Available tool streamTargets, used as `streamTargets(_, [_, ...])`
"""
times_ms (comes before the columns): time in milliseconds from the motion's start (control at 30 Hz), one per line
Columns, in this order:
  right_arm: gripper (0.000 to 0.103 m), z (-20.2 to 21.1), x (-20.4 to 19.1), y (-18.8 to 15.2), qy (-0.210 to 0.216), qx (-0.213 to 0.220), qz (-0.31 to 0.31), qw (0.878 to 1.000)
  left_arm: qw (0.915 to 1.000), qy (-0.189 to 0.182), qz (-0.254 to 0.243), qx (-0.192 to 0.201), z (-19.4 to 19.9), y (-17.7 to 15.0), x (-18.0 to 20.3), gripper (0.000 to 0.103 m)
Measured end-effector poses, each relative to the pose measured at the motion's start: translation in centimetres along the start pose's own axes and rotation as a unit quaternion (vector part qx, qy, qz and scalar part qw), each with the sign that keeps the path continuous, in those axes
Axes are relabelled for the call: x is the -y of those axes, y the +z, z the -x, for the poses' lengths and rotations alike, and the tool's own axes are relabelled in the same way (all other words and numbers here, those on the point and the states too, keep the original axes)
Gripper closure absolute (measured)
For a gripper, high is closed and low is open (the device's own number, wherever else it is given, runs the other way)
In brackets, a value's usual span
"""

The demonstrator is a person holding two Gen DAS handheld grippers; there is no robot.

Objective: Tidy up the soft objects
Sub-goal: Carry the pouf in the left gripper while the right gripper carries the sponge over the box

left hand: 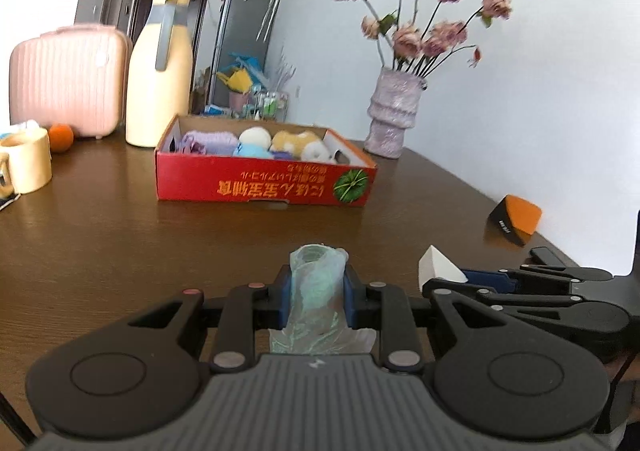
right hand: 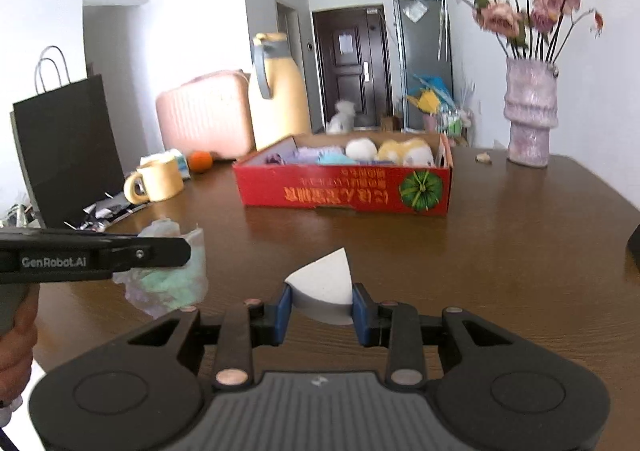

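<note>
My left gripper (left hand: 318, 293) is shut on a pale green soft item in a clear plastic wrap (left hand: 317, 291), held above the brown table. To its right, my right gripper (right hand: 323, 309) is shut on a white wedge-shaped sponge (right hand: 325, 287); that sponge (left hand: 438, 265) also shows in the left wrist view. Ahead of both stands a red cardboard box (left hand: 264, 183), open at the top, with several plush toys and a purple knitted piece (left hand: 208, 139) inside. The same box (right hand: 344, 187) lies straight ahead in the right wrist view, and the left gripper's wrapped item (right hand: 172, 275) shows at the left.
On the table stand a purple vase of dried roses (left hand: 394, 115), a cream jug (left hand: 158, 71), a pink case (left hand: 66, 79), a yellow mug (left hand: 30, 161), an orange (left hand: 61, 137) and an orange-black wedge (left hand: 516, 219). A black paper bag (right hand: 68, 147) stands at the left.
</note>
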State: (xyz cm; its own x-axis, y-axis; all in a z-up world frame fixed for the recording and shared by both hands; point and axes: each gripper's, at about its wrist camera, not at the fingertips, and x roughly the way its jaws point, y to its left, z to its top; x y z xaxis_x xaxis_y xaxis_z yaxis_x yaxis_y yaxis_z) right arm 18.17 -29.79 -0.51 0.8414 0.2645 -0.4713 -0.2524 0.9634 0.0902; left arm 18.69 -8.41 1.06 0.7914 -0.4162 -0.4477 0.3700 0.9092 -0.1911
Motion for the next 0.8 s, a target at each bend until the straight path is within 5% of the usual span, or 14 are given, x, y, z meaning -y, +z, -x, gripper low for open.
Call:
streamTargets(467, [0.072, 0.1, -0.1, 0.7, -0.001, 0.008, 0.008, 1.000, 0.9999, -0.007, -0.007, 0.005, 0.5, 0.8, 0.2, 0.078])
streamTargets(600, [0.072, -1.6, 1.1, 3.8, -0.004, 0.028, 0.044, 0.999, 0.9993, -0.030, -0.014, 0.017, -1.8, 4.2, -0.4, 0.077])
streamTargets(800, [0.070, -9.5, 5.5, 13.1, 0.014, 0.022, 0.081, 0.996, 0.9991, -0.035, 0.005, 0.022, -10.1, 13.0, -2.0, 0.077])
